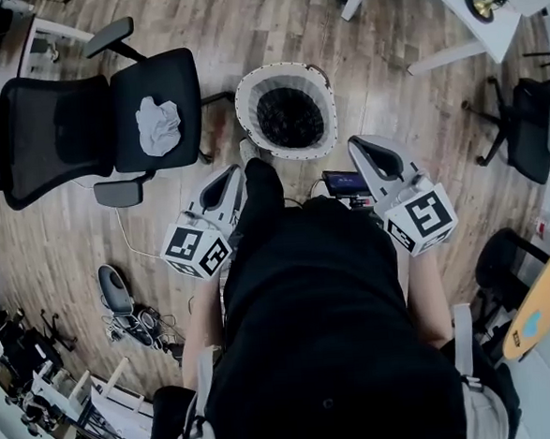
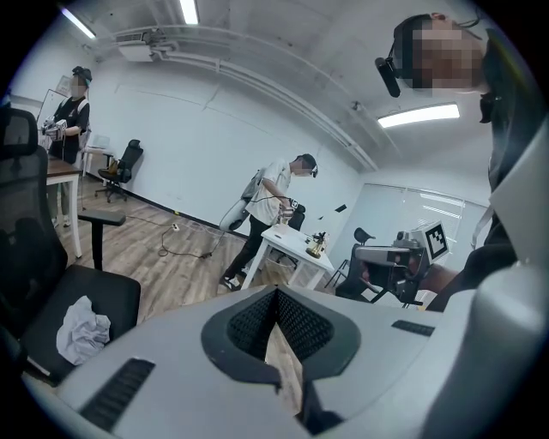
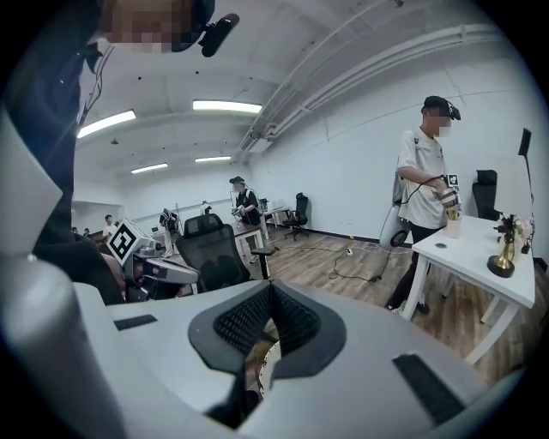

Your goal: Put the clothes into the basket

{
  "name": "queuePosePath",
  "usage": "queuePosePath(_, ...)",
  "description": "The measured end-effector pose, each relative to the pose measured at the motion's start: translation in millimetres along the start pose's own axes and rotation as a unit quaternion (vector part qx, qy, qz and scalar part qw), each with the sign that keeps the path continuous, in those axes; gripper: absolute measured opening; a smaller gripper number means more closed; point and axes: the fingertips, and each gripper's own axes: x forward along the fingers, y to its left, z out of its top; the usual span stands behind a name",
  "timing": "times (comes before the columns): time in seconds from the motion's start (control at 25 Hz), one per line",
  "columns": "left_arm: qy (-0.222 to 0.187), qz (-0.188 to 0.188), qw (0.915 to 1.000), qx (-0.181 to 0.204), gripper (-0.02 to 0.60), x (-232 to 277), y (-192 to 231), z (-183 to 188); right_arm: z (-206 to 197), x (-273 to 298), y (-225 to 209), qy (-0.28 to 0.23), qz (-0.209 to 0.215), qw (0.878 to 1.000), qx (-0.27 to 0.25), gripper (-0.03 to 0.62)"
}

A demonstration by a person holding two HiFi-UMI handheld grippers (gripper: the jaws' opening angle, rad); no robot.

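1. Left gripper [image 1: 235,172]: jaws clenched tight, pads meeting, nothing btwn them. Its own view shows only floor through the notch.
2. Right gripper [image 1: 362,148]: jaws also pressed together, empty. What looks like the basket's pale edge peeks below them in its view.
3. Both sit low-centre in the head view, in front of the person's body, tips toward the basket [image 1: 246,108]. It stands just beyond them, upper centre, dark inside, no clothes visible in it.
4. Cloth [image 1: 158,124]: one pale crumpled piece on the seat of the black chair [image 1: 178,75], upper left. It's well apart from both grippers, and beside the basket, not in it.
5. Risks (my guess): jaws need to open first or they'll just shove the cloth. A shallow pinch on a loose fold could slip. A trailing end could snag the basket's edge. A bump may roll the chair.
6. In the way: the chair's near armrest [image 1: 121,191] lies btwn left gripper & cloth.
7. Around: white table [image 1: 457,4] upper right, another chair [image 1: 532,130] at right, a bystander [image 2: 270,210] at a desk behind.
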Motion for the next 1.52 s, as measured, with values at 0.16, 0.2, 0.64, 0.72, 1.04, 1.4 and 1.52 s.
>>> queuePosePath(0.16, 0.007, -0.010, 0.9998, 0.013, 0.011, 6.6, 37.5, 24.7, 24.3, 37.8, -3.6, -0.005, -0.009, 1.000, 0.015, 0.017)
queuePosePath(0.2, 0.008, -0.012, 0.9998, 0.016, 0.011, 7.3, 46.9, 30.6, 29.2, 47.5, -4.0, -0.002, -0.011, 1.000, 0.016, 0.017)
queuePosePath(0.64, 0.031, -0.016, 0.9994, 0.004, 0.012, 8.8, 151.4, 53.9, 61.9, 145.1, 16.9, 0.019, -0.021, 1.000, 0.013, 0.017)
queuePosePath(0.72, 0.036, -0.010, 0.9993, -0.003, 0.012, 9.3, 171.8, 54.3, 66.4, 158.6, 22.6, 0.024, -0.021, 0.999, 0.012, 0.017)
queuePosePath(1.04, 0.056, 0.004, 0.9981, -0.024, 0.012, 9.4, 249.7, 49.2, 76.8, 212.8, 37.8, 0.058, -0.010, 0.998, 0.009, 0.017)
queuePosePath(1.4, 0.059, 0.084, 0.9923, -0.069, 0.012, 13.4, 341.3, 15.2, 80.1, 245.2, 55.2, 0.140, 0.017, 0.990, -0.015, 0.017)
queuePosePath(1.52, 0.063, 0.142, 0.9867, -0.047, 0.012, 16.0, 380.2, -5.5, 76.0, 256.6, 60.6, 0.156, 0.024, 0.987, -0.008, 0.017)
